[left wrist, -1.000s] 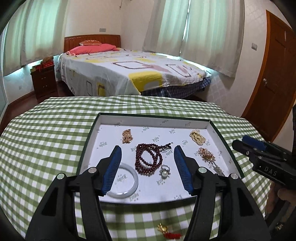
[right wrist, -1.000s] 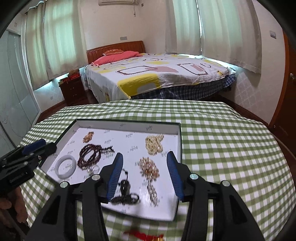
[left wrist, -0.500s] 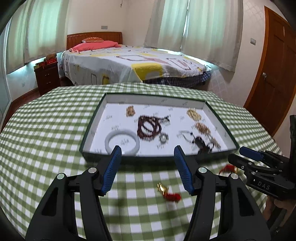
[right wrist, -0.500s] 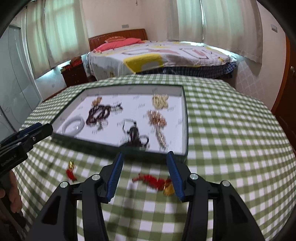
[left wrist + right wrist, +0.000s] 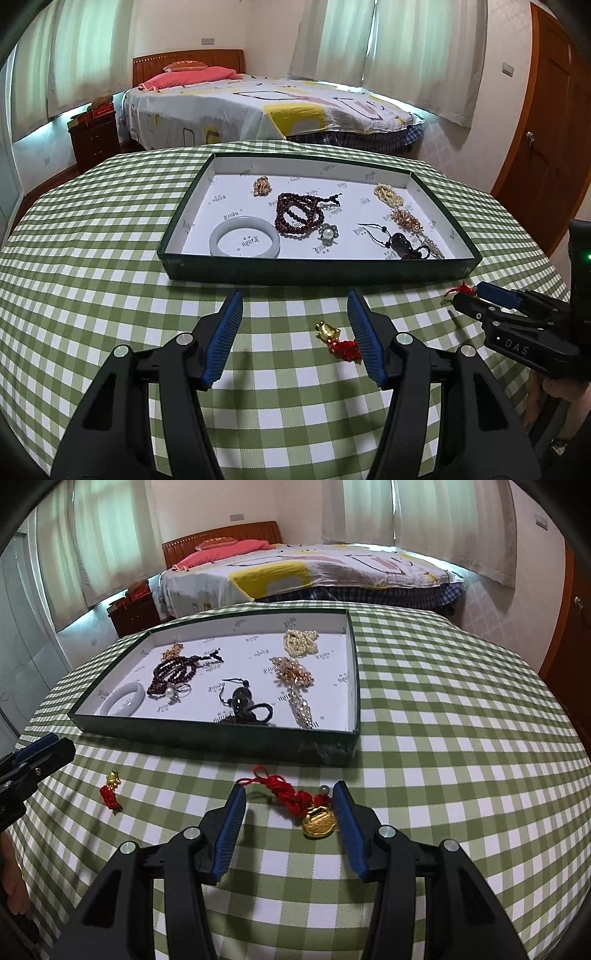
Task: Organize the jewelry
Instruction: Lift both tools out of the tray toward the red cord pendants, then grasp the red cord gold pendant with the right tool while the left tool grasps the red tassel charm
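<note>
Both grippers gape, holding nothing. The left gripper (image 5: pixel 294 321) has a small charm (image 5: pixel 338 338) at its 3 o'clock; the right gripper (image 5: pixel 289 814) a knotted charm (image 5: pixel 299 805), likewise. The tray (image 5: pixel 314 267) sits at 12.

Both grippers have drawn back from over the jewelry tray (image 5: pixel 317 271) and dropped toward the checked tablecloth (image 5: pixel 110 295). The left gripper (image 5: pixel 295 336) now frames a small gold charm (image 5: pixel 327 329) (red tassel attached); the right gripper (image 5: pixel 288 819) frames a red-corded gold pendant (image 5: pixel 318 824).
</note>
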The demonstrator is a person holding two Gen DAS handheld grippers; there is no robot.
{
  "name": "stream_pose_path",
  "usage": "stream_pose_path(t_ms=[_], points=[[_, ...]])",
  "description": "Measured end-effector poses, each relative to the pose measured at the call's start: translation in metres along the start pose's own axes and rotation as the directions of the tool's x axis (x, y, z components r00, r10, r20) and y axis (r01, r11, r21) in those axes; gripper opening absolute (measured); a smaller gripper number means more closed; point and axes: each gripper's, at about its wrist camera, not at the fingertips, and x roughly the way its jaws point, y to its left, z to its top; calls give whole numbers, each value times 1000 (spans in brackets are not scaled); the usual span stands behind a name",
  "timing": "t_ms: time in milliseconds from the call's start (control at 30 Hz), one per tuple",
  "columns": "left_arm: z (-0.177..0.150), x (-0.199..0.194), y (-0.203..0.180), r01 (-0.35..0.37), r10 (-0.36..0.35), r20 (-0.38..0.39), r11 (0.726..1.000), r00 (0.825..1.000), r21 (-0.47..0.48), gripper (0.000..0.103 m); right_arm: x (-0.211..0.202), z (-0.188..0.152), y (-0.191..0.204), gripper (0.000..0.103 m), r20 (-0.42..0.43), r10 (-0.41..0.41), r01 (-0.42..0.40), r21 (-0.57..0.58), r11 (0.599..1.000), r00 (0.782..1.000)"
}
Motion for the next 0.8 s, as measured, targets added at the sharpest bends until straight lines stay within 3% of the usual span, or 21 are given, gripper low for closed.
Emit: stream_pose_path(t_ms=[400,800], points=[[-8,4,0,-2,2,-28,1000,1000,4,58,4,-2,-6,43,-7,-6,6,23,1000,1000],[-13,8,-3,5,-5,-48,1000,999,6,58,5,1,-7,18,8,0,0,38,999,1000]])
